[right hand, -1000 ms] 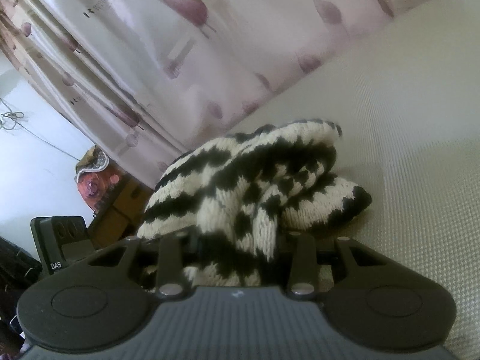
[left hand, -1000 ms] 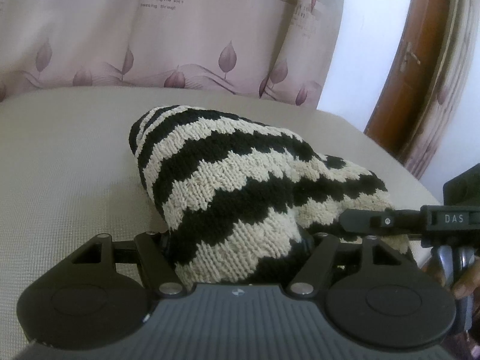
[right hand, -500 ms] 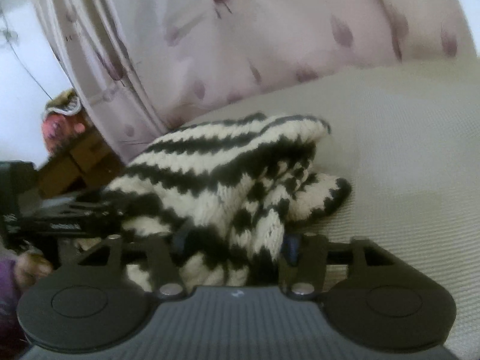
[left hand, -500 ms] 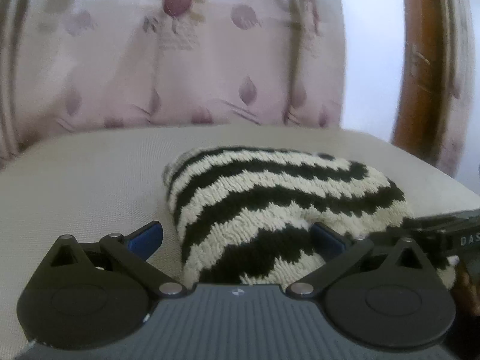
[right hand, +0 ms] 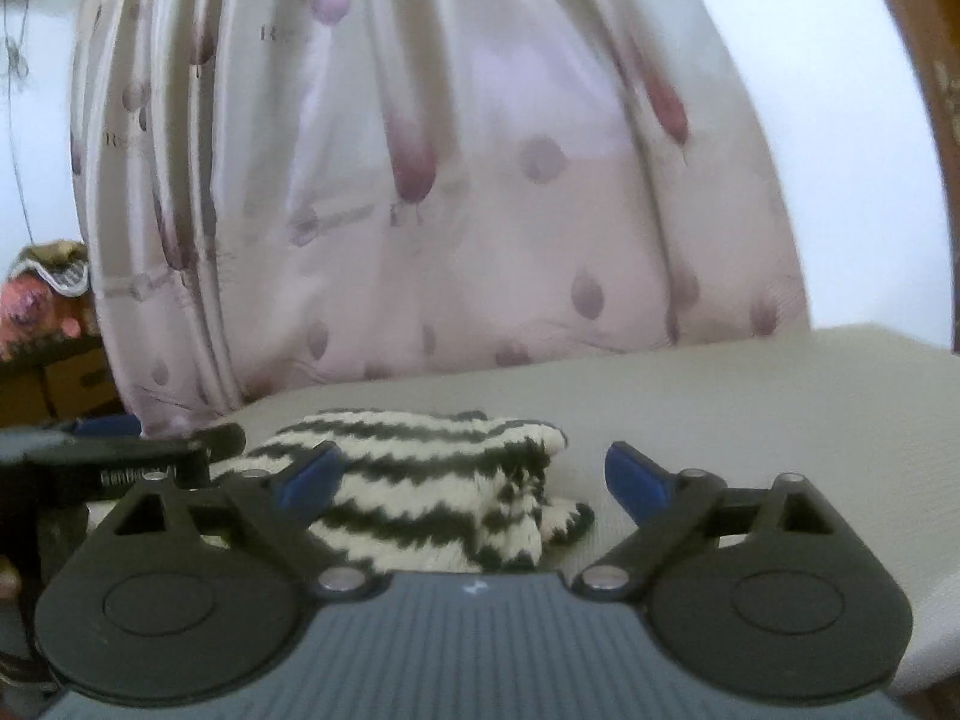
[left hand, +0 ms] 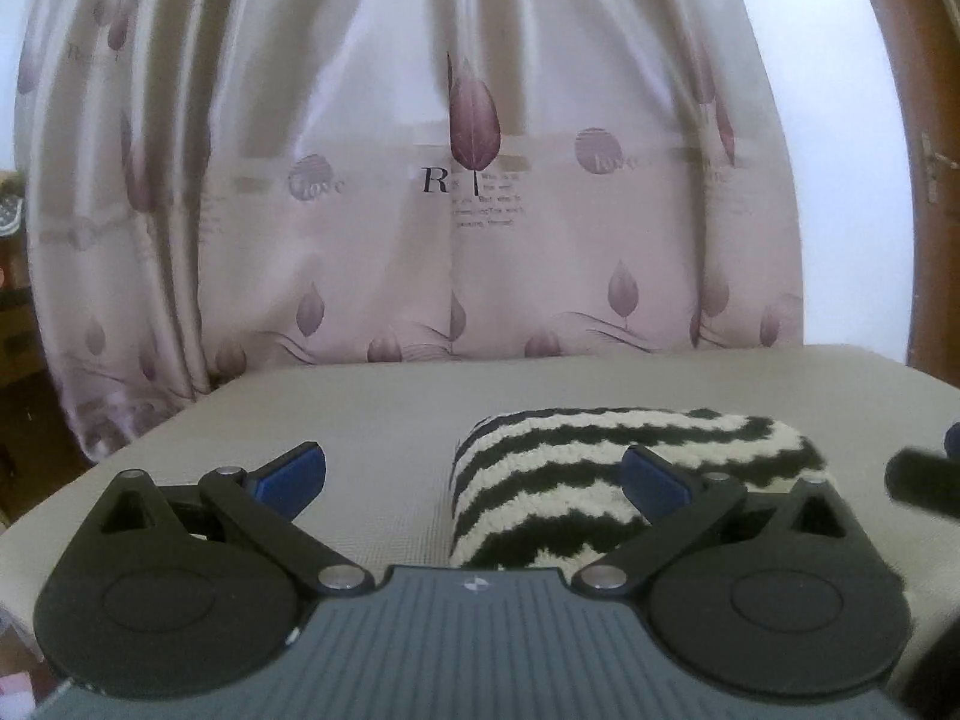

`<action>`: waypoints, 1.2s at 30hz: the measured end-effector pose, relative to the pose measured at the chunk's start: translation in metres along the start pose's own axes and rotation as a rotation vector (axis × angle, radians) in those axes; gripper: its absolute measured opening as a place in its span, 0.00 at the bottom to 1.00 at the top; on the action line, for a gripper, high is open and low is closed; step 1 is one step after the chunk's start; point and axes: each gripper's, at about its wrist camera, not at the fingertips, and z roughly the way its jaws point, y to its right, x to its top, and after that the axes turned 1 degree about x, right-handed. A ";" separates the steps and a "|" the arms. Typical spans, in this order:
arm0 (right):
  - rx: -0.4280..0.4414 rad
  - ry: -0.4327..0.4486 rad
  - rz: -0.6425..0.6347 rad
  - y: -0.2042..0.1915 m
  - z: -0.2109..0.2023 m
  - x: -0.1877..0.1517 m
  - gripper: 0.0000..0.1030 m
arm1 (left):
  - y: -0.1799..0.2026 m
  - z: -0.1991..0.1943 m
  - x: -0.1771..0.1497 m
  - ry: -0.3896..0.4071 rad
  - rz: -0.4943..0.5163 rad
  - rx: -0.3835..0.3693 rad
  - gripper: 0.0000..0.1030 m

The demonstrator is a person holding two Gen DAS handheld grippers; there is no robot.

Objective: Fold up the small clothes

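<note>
Left wrist view: left gripper (left hand: pixel 474 471) released wide, folded striped knit (left hand: pixel 606 468) lying on bench (left hand: pixel 372 396) ahead, toward its right jaw, long axis crosswise; right gripper (right hand: pixel 474 477) jaws opening, knit toward its left jaw, unpinched.

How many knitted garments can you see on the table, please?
1: a striped knit lies folded on the table, just ahead of both grippers. Anything tucked inside its folds would be hidden.
</note>
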 end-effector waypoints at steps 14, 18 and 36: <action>0.007 0.063 -0.035 -0.010 -0.023 0.010 0.94 | -0.008 -0.029 0.021 0.038 -0.109 -0.061 1.00; 0.009 0.054 -0.028 -0.010 -0.026 0.010 0.95 | -0.004 -0.030 0.021 0.030 -0.082 -0.059 1.00; 0.018 0.041 -0.026 -0.013 -0.028 0.007 0.98 | 0.005 -0.022 0.007 -0.029 -0.068 -0.062 1.00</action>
